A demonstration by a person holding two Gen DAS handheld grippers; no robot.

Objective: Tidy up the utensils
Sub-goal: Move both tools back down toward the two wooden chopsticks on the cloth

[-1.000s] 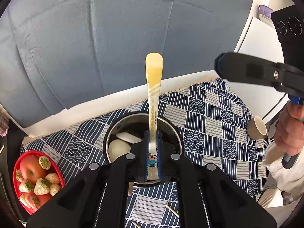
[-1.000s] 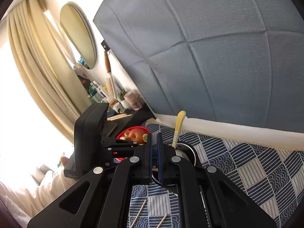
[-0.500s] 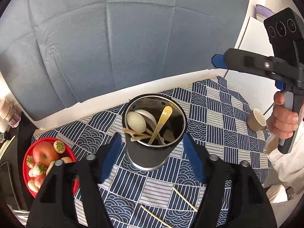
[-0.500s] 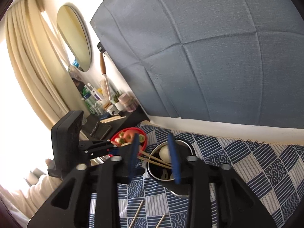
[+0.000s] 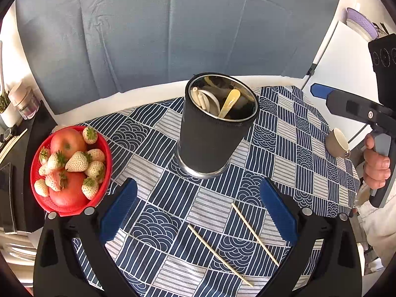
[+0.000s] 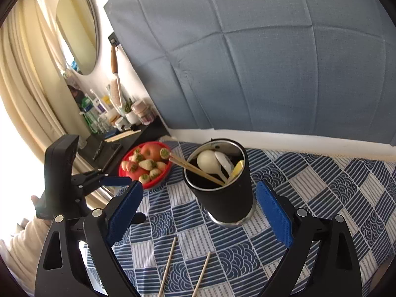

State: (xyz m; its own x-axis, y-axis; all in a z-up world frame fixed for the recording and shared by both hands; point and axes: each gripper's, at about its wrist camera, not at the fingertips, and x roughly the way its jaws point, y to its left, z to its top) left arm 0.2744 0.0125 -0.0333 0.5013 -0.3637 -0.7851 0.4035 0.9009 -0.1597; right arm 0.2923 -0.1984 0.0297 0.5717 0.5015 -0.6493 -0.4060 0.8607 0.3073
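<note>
Since a second ago both jaws have let go: the yellow spoon [image 5: 230, 102] has dropped into the black utensil cup [image 5: 212, 136], and both cameras have backed off it. The left hand-held gripper [image 5: 198, 210] and right hand-held gripper [image 6: 199, 212] are released, jaws opening, nothing between the pads. Nearest, in front of the cup, two chopsticks [image 5: 255, 234] lie loose on the patterned table [image 5: 297, 148] with bare cloth around them. Left of the cup sits the red fruit bowl [image 5: 104, 148]; right, near the table's edge, a small mug [image 5: 336, 139]. Beyond the cup, the table's far edge meets a blue backdrop [image 5: 173, 37].
</note>
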